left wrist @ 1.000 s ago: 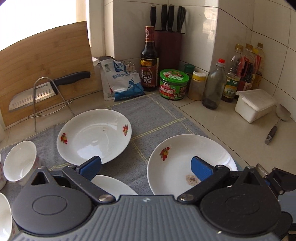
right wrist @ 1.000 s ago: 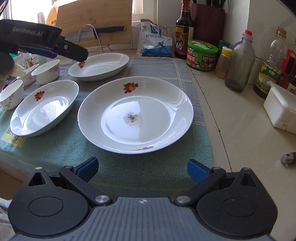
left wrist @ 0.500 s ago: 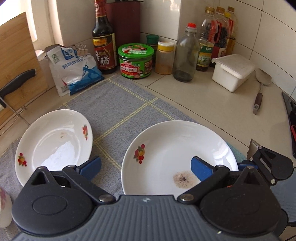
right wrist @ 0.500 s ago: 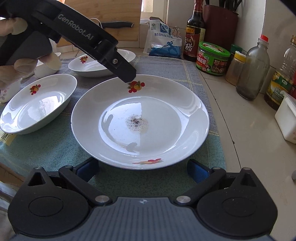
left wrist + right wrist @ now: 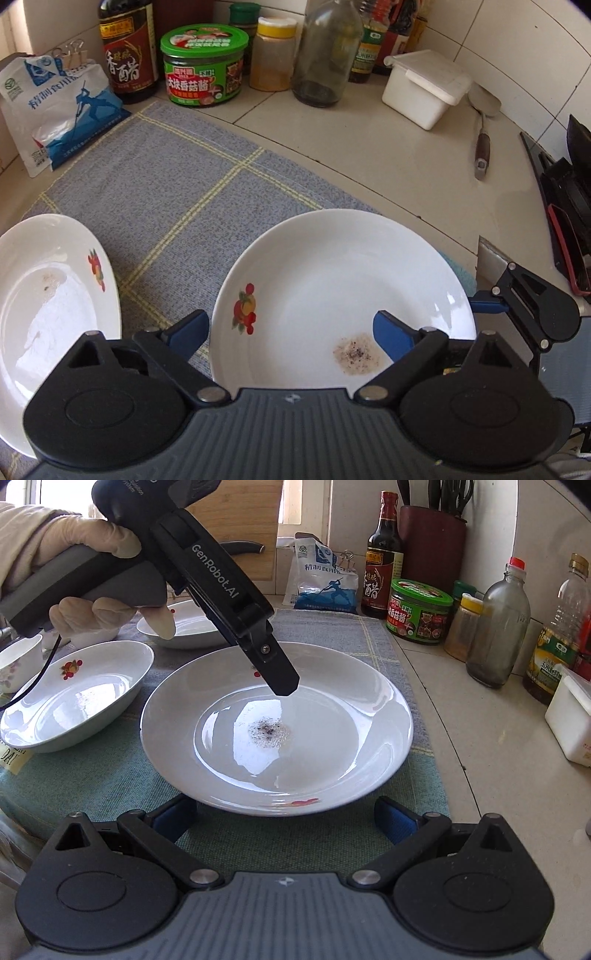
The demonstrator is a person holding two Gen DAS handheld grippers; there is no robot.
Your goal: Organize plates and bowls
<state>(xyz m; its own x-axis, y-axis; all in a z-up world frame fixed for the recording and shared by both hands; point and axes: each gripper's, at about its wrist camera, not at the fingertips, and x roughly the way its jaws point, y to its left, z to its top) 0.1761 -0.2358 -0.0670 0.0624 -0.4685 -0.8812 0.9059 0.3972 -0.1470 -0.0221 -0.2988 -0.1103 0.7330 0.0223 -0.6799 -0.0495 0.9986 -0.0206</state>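
Tiled kitchen corner, pale counter [image 5: 369, 155] with a grey-blue checked mat [image 5: 177, 192] laid along its near edge and the dishes sitting on it. Honestly the organizing looks barely started: the big plate [image 5: 332, 716], dark crumbs in the middle, lies flat on the mat, a shallower oval dish [image 5: 74, 698] to its left, another plate [image 5: 188, 627] behind that, and small bowls [image 5: 18, 661] off at the left edge, nothing stacked as far as I can tell. So pretty much all the gathering is left. The left gripper [image 5: 291, 332] hangs over the big plate's left side with jaws spread wide, holding nothing; the right gripper [image 5: 284, 819] sits just at the plate's near rim, also wide and empty. Only the right wrist view shows the gloved hand [image 5: 92, 572], the bowls and the third plate; the left one misses those but gives you the spatula [image 5: 482, 147] by the white lidded box [image 5: 424, 88] at the back right.
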